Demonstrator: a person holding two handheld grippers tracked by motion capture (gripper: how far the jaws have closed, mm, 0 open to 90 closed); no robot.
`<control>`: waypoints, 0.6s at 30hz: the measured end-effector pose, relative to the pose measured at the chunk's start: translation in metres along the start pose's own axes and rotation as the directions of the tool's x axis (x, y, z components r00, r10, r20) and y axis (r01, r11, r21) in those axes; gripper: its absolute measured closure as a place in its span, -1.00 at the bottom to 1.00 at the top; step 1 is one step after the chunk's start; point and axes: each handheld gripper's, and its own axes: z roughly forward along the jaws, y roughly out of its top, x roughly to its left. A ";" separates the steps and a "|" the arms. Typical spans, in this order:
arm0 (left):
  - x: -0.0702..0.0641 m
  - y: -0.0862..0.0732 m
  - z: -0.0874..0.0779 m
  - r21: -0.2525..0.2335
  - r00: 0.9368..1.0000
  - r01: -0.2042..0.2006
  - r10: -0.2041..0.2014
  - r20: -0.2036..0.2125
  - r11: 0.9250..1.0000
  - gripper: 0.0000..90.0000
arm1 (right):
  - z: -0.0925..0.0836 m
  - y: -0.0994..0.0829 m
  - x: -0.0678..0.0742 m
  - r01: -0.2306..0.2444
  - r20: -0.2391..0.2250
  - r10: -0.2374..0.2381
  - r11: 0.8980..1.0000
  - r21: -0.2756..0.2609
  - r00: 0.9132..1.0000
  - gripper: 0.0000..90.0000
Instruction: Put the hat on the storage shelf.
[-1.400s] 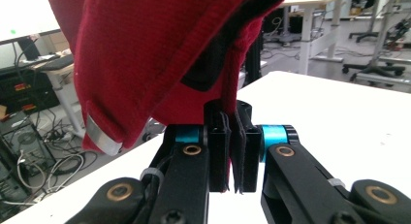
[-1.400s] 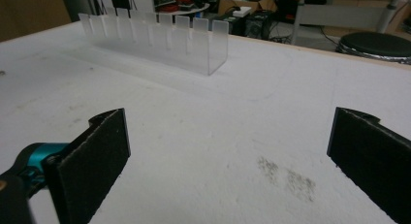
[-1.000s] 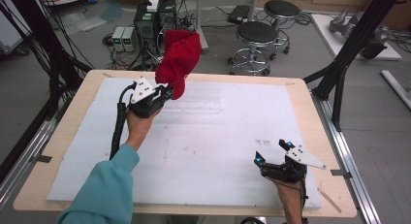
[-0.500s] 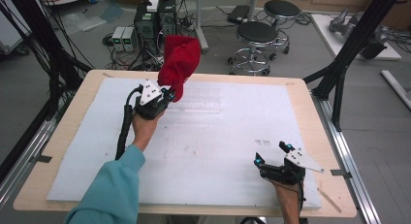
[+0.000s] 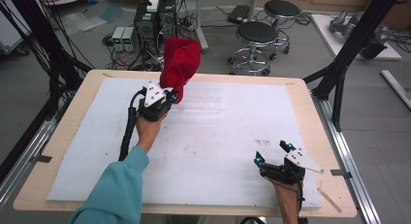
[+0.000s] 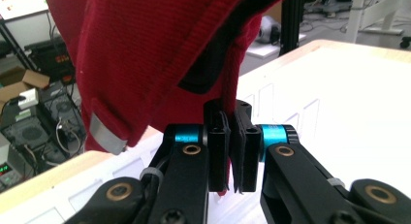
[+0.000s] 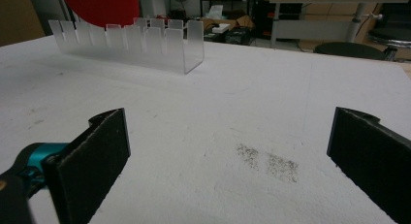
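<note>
The left gripper (image 6: 231, 151) has its fingers (image 6: 217, 146) clamped on the edge of a red knitted cap (image 5: 180, 64), which it holds up over the far left part of the desk (image 5: 63, 132), well clear of the surface. The right gripper (image 5: 272, 153) rests near the desk's near right corner with its fingers (image 7: 92, 161) spread wide and nothing between them. A white foam sheet (image 5: 218, 151) covers most of the wooden desk, marked with a small dark smudge (image 7: 266, 161) just ahead of the right gripper. A clear slotted acrylic rack (image 7: 131, 44) stands on the sheet toward the far side; in the high view it is faint and hard to trace. Beyond the desk are two round stools (image 5: 259, 32), stacked electronics (image 5: 155, 20) with tangled cables on the grey floor, and black frame posts (image 5: 339, 64).
</note>
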 end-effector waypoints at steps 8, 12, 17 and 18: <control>0.000 -0.014 0.005 0.023 0.999 0.045 -0.045 -0.002 0.999 0.91 | 0.000 0.000 -0.001 -0.006 -0.002 0.006 1.000 0.003 1.000 -0.99; 0.000 -0.015 0.004 0.026 0.999 0.049 -0.049 0.002 0.998 0.91 | 0.000 -0.001 0.000 -0.003 0.002 0.003 1.000 -0.004 1.000 -0.99; -0.001 -0.015 0.004 0.034 0.999 0.041 -0.041 0.005 0.999 0.91 | -0.001 -0.001 0.001 0.009 0.009 -0.009 1.000 -0.007 1.000 -0.99; -0.001 -0.015 0.003 0.039 0.999 0.040 -0.040 0.005 0.998 0.91 | -0.001 -0.001 0.001 0.011 0.009 -0.011 1.000 -0.010 1.000 -0.99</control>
